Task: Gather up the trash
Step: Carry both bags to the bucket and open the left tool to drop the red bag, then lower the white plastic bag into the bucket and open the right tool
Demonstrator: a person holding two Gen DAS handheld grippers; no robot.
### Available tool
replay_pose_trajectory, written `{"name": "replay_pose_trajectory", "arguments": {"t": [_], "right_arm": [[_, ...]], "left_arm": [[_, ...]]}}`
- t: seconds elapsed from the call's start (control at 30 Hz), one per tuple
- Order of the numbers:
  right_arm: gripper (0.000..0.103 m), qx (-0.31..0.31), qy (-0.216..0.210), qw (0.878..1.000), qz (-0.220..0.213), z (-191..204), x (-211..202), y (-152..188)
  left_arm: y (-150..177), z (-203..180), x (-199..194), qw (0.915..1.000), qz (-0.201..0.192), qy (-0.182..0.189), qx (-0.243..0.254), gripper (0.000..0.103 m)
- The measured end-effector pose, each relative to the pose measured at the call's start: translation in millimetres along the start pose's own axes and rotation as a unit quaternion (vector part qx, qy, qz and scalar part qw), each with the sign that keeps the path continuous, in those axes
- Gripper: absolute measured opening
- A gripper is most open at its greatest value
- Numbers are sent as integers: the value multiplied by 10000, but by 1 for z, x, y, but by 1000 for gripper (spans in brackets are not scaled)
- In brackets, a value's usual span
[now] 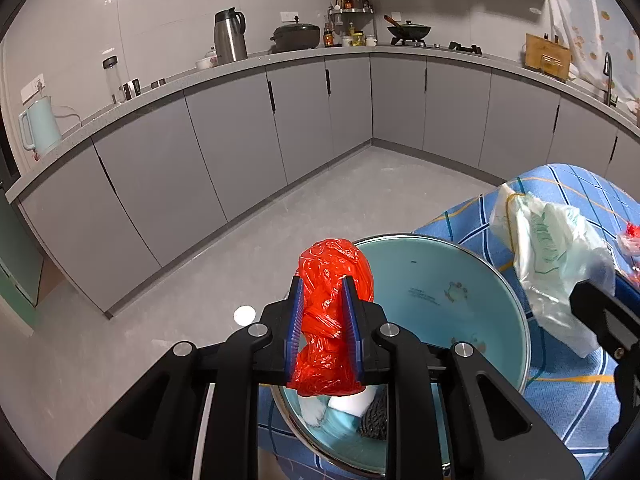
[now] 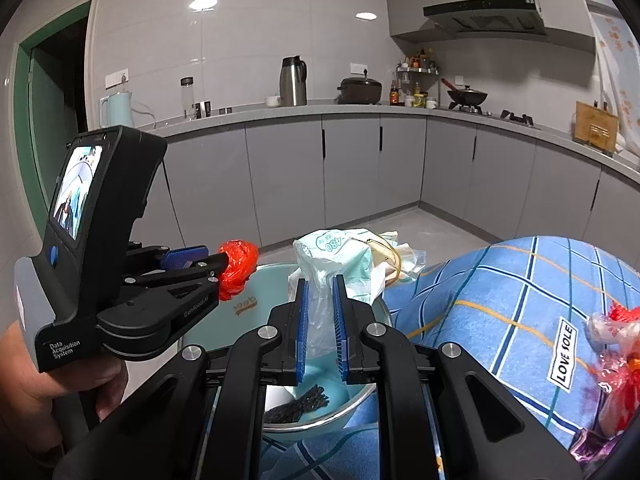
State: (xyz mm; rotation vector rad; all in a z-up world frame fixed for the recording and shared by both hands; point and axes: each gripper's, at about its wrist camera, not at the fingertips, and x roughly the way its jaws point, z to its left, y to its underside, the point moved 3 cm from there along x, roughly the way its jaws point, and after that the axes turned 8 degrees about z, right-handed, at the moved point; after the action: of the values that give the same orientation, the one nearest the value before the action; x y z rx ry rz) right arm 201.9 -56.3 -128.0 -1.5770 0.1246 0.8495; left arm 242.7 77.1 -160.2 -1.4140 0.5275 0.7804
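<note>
My left gripper [image 1: 322, 304] is shut on a crumpled red plastic bag [image 1: 334, 276] and holds it above the near rim of a large teal basin [image 1: 472, 280]. The red bag also shows in the right wrist view [image 2: 238, 266], left of centre. My right gripper [image 2: 320, 296] is shut on a clear and white plastic bag [image 2: 344, 260] and holds it over the same basin [image 2: 224, 320]. In the left wrist view that bag [image 1: 556, 256] hangs at the right. The basin holds white paper and a dark scrap [image 2: 296, 402].
The basin sits on a table with a blue checked cloth [image 2: 512, 300]. More red and clear plastic trash [image 2: 616, 364] lies at the cloth's right edge. Grey cabinets and a counter [image 1: 240, 80] with kettles and pots run behind, across a grey floor.
</note>
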Motion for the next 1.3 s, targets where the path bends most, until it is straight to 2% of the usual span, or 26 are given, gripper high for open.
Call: {"name": "replay_pose_trajectory", "arguments": {"t": [0.33, 0.37, 0.4, 0.47, 0.57, 0.63, 0.77, 1.13, 1.2, 1.3], "right_arm": [[13, -151, -178, 9992, 316, 5, 22, 9], [15, -146, -187, 9991, 350, 5, 25, 10], [16, -155, -221, 9988, 417, 5, 28, 11], [22, -196, -172, 9987, 439, 4, 32, 16], [29, -117, -129, 9987, 488, -2, 36, 20], [30, -113, -165, 9983, 545, -3, 38, 22], [42, -96, -205, 9982, 558, -5, 36, 24], [43, 83, -22, 9985, 533, -17, 28, 26], [43, 73, 29, 9987, 511, -18, 24, 27], [46, 87, 96, 9989, 458, -20, 16, 28]], "left_arm": [[-2, 0, 9, 9999, 96, 19, 37, 23], [-2, 0, 9, 9999, 95, 12, 41, 29], [-1, 0, 10, 9999, 94, -19, 50, 42], [-1, 1, 10, 10000, 47, -63, 37, 56], [-1, 0, 10, 10000, 42, -57, 69, 56], [1, 0, 11, 10000, 66, -26, 68, 56], [2, 1, 9, 10000, 34, -73, 54, 56], [4, -1, 5, 9999, -7, -96, 78, 67], [4, -2, 3, 9999, -26, -118, 79, 74], [4, -3, -1, 9999, -64, -127, 90, 77]]}}
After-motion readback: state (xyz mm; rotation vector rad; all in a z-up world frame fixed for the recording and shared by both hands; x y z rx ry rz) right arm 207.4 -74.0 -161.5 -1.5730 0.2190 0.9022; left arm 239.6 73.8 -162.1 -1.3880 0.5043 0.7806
